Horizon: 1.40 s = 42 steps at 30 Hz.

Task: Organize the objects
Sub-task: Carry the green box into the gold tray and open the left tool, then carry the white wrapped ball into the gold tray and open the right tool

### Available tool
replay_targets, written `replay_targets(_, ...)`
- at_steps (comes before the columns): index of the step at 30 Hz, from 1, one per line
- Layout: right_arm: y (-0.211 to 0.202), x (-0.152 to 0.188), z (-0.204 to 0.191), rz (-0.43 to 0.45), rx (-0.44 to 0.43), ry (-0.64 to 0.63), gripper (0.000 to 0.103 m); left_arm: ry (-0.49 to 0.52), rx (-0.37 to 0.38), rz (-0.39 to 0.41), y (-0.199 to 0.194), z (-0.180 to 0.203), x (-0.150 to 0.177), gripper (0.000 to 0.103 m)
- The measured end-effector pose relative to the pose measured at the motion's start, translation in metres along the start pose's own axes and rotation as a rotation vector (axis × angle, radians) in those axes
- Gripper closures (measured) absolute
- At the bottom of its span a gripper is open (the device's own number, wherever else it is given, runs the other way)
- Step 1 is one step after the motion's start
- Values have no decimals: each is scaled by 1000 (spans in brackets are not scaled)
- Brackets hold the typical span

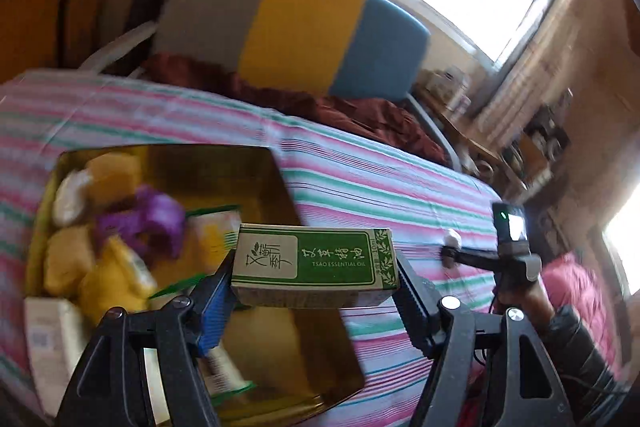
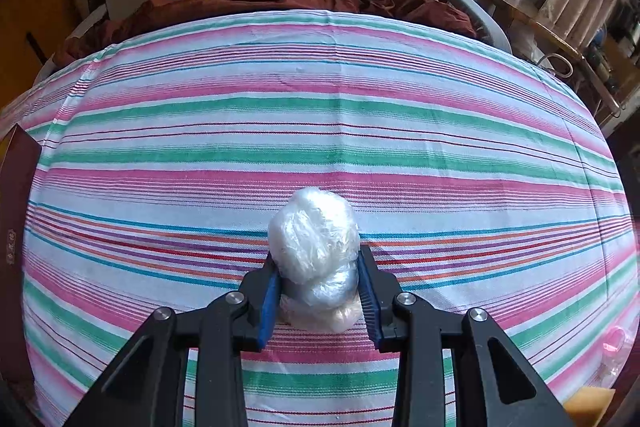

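The left gripper (image 1: 316, 291) grips a green carton (image 1: 316, 265) endwise between its fingers, held above the gold tin (image 1: 256, 163) of packets on the striped worktop (image 1: 380, 187). The right gripper (image 2: 318, 301) has its fingers pressed against a plastic-wrapped bundle (image 2: 316, 251) resting on the worktop.

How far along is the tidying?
Done: the tin already holds several packets. In hand: the left gripper carries a green box above the tin; the right gripper grips a plastic bundle on the cloth. Left: both go in.
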State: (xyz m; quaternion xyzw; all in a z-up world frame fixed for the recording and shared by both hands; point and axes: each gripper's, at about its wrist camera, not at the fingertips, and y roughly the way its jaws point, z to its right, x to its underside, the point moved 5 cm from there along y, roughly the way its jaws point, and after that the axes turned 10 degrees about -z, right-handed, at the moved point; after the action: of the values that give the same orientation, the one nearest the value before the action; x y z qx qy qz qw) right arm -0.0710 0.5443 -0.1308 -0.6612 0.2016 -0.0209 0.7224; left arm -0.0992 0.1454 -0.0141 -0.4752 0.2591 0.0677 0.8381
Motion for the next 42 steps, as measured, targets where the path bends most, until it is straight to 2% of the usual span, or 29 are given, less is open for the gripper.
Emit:
replay_targets(3, -1, 3, -2, 1, 13, -8, 67, -65, 26, 4, -12, -27, 1, 31)
replay_targets(6, -2, 4, -3, 3, 26, -14, 67, -36, -50, 53, -20, -37, -3, 31)
replay_targets(9, -3, 6, -3, 2, 32, -10, 67, 20, -154, 31, -5, -42, -8, 31)
replay_targets(16, -3, 6, -3, 1, 29, -7, 67, 33, -265, -63, 63, -59, -22, 30)
replay_targets(19, -2, 4, -2, 1, 28, -8, 67, 31, -283, -137, 91, -68, -22, 29)
replay_targets(22, 0, 2, -1, 1, 27, -6, 66, 51, -260, -167, 104, -66, -21, 26)
replay_targets(24, 0, 0, -1, 2, 31, -11, 66, 58, -238, -158, 103, -62, -23, 20)
replay_targets(32, 0, 0, 1, 5, 37, -8, 66, 77, -219, -85, 82, -49, -23, 19)
replay_targets(38, -3, 0, 4, 18, 62, -4, 67, 84, -206, 5, 41, -42, -19, 19)
replay_targets(42, -18, -3, 0, 74, 7, 2, 67, 105, -222, 71, 3, -42, -5, 19)
